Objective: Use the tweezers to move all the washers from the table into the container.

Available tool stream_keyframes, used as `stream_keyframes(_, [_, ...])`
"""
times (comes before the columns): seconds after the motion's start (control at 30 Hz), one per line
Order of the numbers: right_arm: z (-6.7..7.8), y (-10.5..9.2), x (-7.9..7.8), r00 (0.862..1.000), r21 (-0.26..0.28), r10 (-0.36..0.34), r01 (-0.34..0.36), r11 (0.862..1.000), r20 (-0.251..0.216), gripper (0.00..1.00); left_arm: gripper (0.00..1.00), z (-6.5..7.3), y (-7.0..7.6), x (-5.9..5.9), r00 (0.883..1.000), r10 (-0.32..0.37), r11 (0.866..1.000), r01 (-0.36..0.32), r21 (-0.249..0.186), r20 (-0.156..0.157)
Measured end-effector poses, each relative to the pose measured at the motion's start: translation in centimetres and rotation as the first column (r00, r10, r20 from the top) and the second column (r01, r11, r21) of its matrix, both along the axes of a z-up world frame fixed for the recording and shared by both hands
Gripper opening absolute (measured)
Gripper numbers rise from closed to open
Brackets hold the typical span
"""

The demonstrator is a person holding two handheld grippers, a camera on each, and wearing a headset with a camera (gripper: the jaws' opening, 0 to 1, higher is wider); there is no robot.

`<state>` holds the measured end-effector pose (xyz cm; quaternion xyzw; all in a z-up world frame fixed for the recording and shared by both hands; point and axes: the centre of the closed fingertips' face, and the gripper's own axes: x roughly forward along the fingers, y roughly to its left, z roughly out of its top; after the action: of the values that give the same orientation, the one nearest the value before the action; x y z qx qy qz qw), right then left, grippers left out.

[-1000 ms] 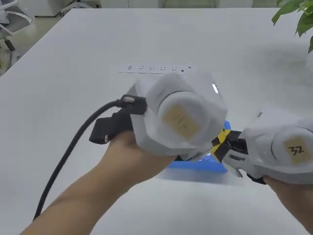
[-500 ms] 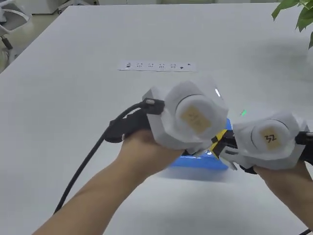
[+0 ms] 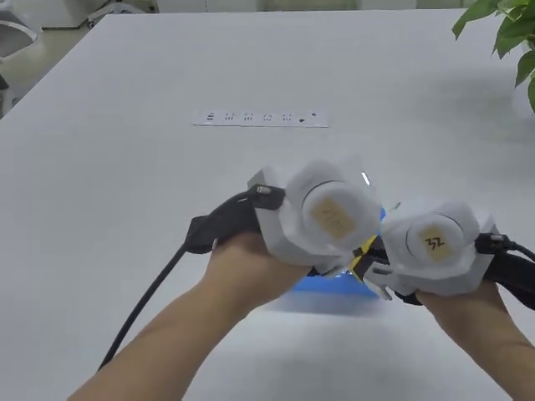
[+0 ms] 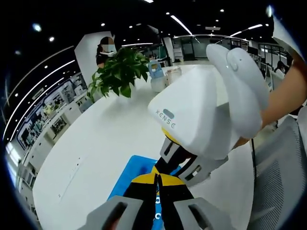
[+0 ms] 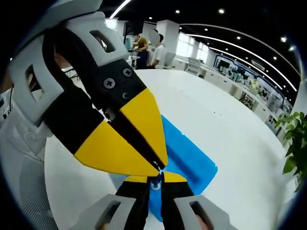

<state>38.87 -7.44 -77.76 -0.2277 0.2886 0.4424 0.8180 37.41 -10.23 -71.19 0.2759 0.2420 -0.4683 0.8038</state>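
In the head view both hands hold the grippers tip to tip over a flat blue container [image 3: 334, 282]. The left gripper [image 3: 361, 249] comes in from the left and the right gripper [image 3: 374, 264] from the right. In the right gripper view my right gripper [image 5: 156, 181] has its jaws pinched on a small pale round piece [image 5: 156, 185], above the blue container [image 5: 192, 165]. The left gripper [image 5: 160, 166] points its shut yellow tips down at that spot. In the left gripper view my left gripper [image 4: 157, 181] is shut, facing the right gripper's white body [image 4: 201, 115]. I cannot make out the tweezers.
A white power strip [image 3: 259, 119] lies farther back on the white table [image 3: 125, 167]. A black cable [image 3: 159, 284] trails from the left gripper toward the near left. A green plant [image 3: 501, 33] stands at the far right corner.
The right gripper has moved left, close against the left gripper, and both now sit a little lower in the picture over the blue container. The head camera shifted slightly.
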Motion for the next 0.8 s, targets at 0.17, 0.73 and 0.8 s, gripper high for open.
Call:
stream_keyframes(0.17, [0.3,0.1,-0.2,1.000,0.000,-0.008,0.008,1.000,-0.010,0.05,0.00,0.2,0.1,-0.5,1.000,-0.023,0.999,0.023,0.027,0.008])
stream_keyframes(0.73, [7.7,0.0,-5.3,0.991,0.110,-0.028,0.013,0.994,0.133,0.09,0.00,7.2,0.7,-6.8,0.990,-0.090,0.996,0.093,-0.018,0.108])
stream_keyframes(0.8, [7.9,-0.3,-6.2,0.991,0.110,-0.030,0.016,0.994,0.130,0.09,0.00,7.2,0.6,-7.9,0.989,-0.106,0.994,0.110,-0.029,0.103])
